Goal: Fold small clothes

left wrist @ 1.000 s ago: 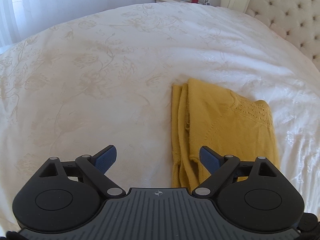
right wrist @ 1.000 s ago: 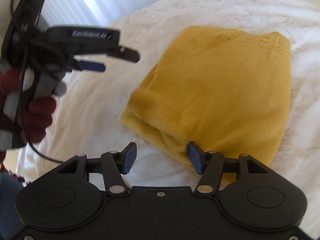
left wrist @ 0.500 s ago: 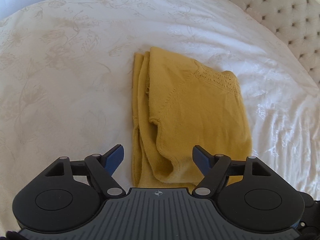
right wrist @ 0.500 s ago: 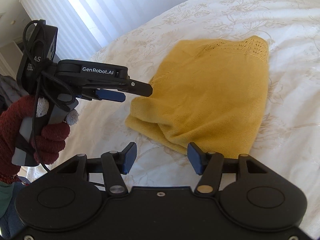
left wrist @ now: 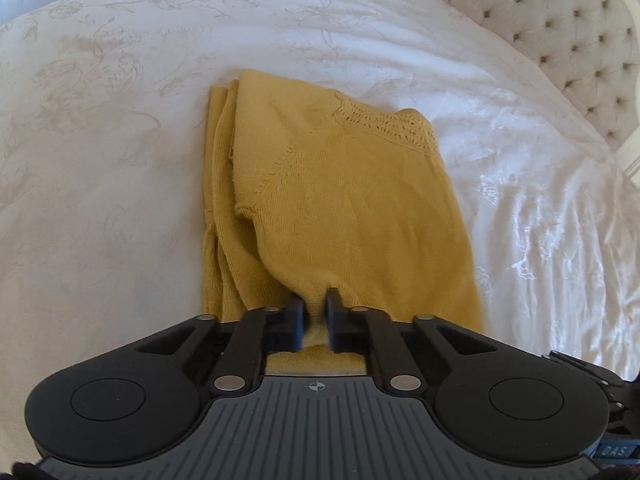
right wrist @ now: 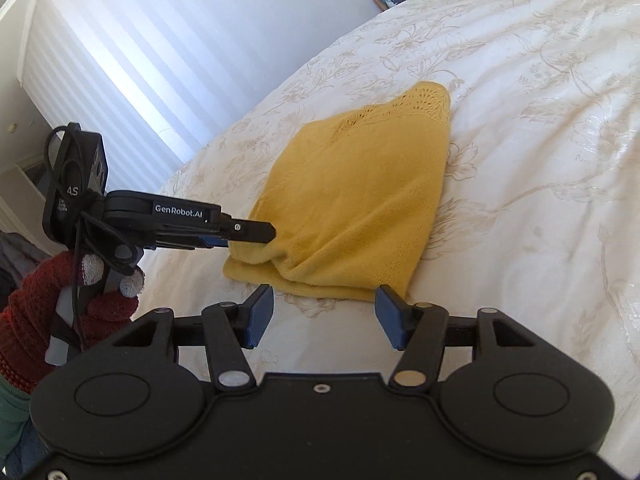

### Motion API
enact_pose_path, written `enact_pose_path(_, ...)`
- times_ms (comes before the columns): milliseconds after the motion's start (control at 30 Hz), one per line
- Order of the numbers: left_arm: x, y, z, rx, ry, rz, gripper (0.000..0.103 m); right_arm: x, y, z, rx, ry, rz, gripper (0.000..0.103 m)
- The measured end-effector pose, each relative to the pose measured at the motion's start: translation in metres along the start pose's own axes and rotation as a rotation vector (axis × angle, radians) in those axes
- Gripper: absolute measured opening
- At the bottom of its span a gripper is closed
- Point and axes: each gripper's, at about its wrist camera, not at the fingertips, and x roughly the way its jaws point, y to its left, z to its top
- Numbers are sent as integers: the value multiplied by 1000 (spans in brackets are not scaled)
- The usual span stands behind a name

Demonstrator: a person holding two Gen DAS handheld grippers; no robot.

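The yellow knit sweater lies already folded into a narrow stack of layers on the white floral bedspread, well in from the tufted headboard; judging by its shape, one last fold or a tidy-up seems left. The left gripper has its fingers pinched together on the sweater's near hem. The right gripper hovers just short of the adjacent edge, its blue-padded fingers spread wide and holding nothing.
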Motion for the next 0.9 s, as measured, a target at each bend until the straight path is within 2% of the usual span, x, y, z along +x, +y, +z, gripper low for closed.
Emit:
enact_pose_path(167,-9,22,-8,-63,21,67,4,-6,-6,5,-2,-31,-22,63)
enact_pose_path(267,-12,30,-10,-88,33,76,4,-3,-5,9,-6,-30,-33,63)
enact_pose_path(467,-7,24,-13,-64,46,117,5,11,-7,17,12,-3,-64,63)
enact_pose_path(567,-8,31,-16,-99,39,94,6,24,-12,15,27,58,-107,63)
enact_pose_path(633,-17,39,-15,-162,-11,33,8,31,-14,11,18,124,-148,63)
enact_pose_path(667,-24,45,-14,-204,-58,-12,12,29,-14,9,13,136,-145,63)
enact_pose_path(733,-34,51,-11,-248,-134,-59,43,20,-16,11,29,120,-120,66)
enact_pose_path(767,-39,51,-9,-255,-182,-66,51,15,-17,14,45,101,-107,74)
enact_pose_path(833,-41,48,-8,-233,-230,-66,78,4,-21,25,76,41,-86,84)
enact_pose_path(900,-34,41,-7,-189,-213,-45,80,-1,-26,38,99,-5,-75,88)
